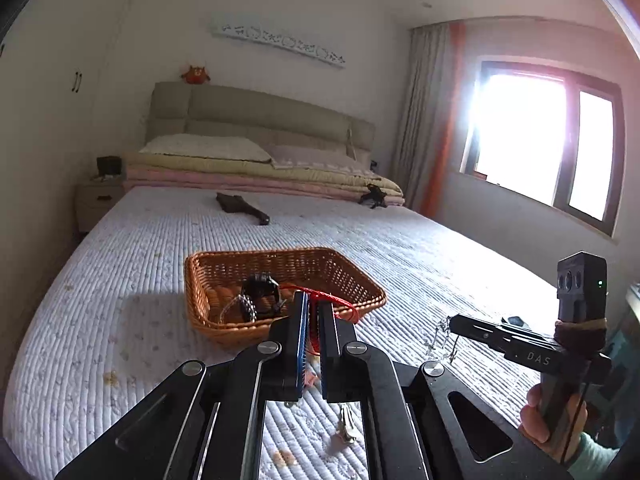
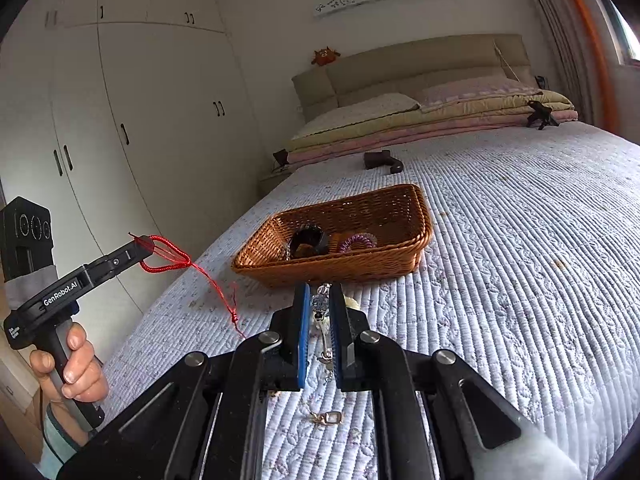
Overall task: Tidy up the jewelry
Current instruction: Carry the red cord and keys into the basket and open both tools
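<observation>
- Left wrist view: my left gripper (image 1: 314, 312) is clamped on one red cord (image 1: 340, 300); a loop of it hangs off the right side of the tips.
- Straight ahead of those tips sits one wicker basket (image 1: 208, 276) on the bed (image 1: 120, 280), and the tips reach over its near rim.
- Inside the basket I count one black watch (image 1: 260, 286) and one beaded bracelet (image 1: 244, 306), both just left of my tips.
- To the right, apart from my tool, the right gripper (image 1: 454, 326) pinches one crystal chain (image 1: 440, 340) that dangles from its tip. A hand (image 1: 548, 420) holds its grip.
- Under my jaws one small silver piece (image 1: 348, 426) lies on the quilt.
- Right wrist view: my right gripper (image 2: 322, 308) is closed on the same crystal chain (image 2: 322, 304), beads between the pads, links hanging below.
- The basket (image 2: 416, 236) is just beyond the tips; I see the watch (image 2: 310, 240) and one purple coil band (image 2: 358, 242) in it.
- Far left, the left gripper (image 2: 144, 246) holds the red cord (image 2: 172, 260), its tail hanging toward the bed. One hand (image 2: 76, 364) grips its handle.
- Below my jaws lies one gold clasp piece (image 2: 328, 417).
</observation>
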### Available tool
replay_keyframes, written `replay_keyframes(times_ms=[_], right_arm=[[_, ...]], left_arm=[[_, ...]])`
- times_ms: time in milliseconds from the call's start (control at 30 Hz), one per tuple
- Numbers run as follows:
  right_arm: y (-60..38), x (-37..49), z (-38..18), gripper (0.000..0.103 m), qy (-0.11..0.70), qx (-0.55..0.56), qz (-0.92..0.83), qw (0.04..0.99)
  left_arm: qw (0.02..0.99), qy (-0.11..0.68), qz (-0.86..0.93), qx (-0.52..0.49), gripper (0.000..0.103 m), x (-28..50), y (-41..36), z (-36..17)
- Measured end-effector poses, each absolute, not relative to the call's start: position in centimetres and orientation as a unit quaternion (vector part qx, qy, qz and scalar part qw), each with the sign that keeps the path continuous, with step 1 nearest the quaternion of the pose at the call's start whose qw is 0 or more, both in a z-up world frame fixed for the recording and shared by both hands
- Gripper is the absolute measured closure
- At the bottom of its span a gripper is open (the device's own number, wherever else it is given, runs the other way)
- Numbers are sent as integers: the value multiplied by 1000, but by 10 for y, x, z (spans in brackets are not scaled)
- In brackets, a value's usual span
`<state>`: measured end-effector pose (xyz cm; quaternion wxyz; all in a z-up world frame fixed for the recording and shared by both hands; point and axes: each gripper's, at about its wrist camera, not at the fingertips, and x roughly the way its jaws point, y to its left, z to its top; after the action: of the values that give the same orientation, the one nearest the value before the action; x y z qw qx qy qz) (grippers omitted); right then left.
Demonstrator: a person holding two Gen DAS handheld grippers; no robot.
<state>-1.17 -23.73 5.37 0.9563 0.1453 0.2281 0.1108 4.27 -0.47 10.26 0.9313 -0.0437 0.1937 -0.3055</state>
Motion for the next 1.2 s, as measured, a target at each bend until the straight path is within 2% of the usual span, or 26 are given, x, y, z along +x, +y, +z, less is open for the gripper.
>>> replay_keyframes(times_ms=[200, 367, 667, 833, 1100, 1133, 1167, 1200], right_arm=[[-243, 42, 91, 92, 217, 138, 112, 960], [-249, 112, 99, 92, 233, 134, 109, 957], [-253, 221, 39, 92, 310, 132, 70, 939], [-251, 239, 13, 91, 332, 124, 65, 933], [-247, 240, 6, 90, 346, 121, 73, 928], [-248, 238, 8, 83, 346, 126, 75, 927], [-248, 237, 8, 68, 345, 128, 73, 927], [-249, 234, 9, 59, 340, 128, 69, 929]], left_arm=[[934, 188, -299, -54, 98, 93, -19, 122], [934, 205, -285, -72, 98, 155, -41, 118], [921, 274, -265, -83, 98, 250, -81, 51], [902, 310, -298, -50, 98, 252, -91, 26], [891, 335, -305, -27, 97, 251, -101, 16], [890, 336, -308, -23, 97, 249, -102, 15], [887, 337, -314, -23, 97, 250, -103, 15], [883, 338, -323, -25, 95, 248, -103, 16]])
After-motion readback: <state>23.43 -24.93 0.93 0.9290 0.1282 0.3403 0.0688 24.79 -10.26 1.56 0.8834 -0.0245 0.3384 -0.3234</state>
